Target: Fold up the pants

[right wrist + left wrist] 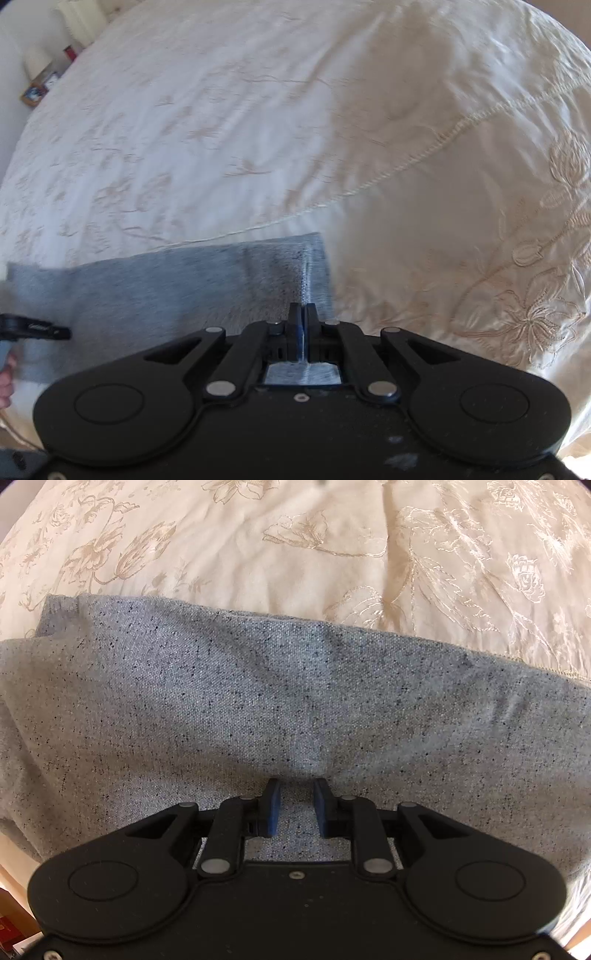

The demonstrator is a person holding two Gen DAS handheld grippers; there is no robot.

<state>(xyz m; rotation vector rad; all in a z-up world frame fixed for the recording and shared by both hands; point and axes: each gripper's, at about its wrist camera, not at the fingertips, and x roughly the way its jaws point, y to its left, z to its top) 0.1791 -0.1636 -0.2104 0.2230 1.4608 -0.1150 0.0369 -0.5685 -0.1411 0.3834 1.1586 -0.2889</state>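
The grey speckled pants [258,701] lie flat across the cream embroidered bedspread [295,546]. My left gripper [296,786] is open just above the fabric, its blue pads apart with cloth showing between them. In the right wrist view the pants [147,291] stretch left from my right gripper [303,314], which is shut on a pinched ridge of the pants near their right end. The left gripper's black tip [40,330] shows at the left edge over the pants.
The bedspread [295,129] covers the wide bed, with a stitched seam running diagonally. A nightstand with small items [40,85] stands at the far left beyond the bed. A hand [5,384] shows at the lower left edge.
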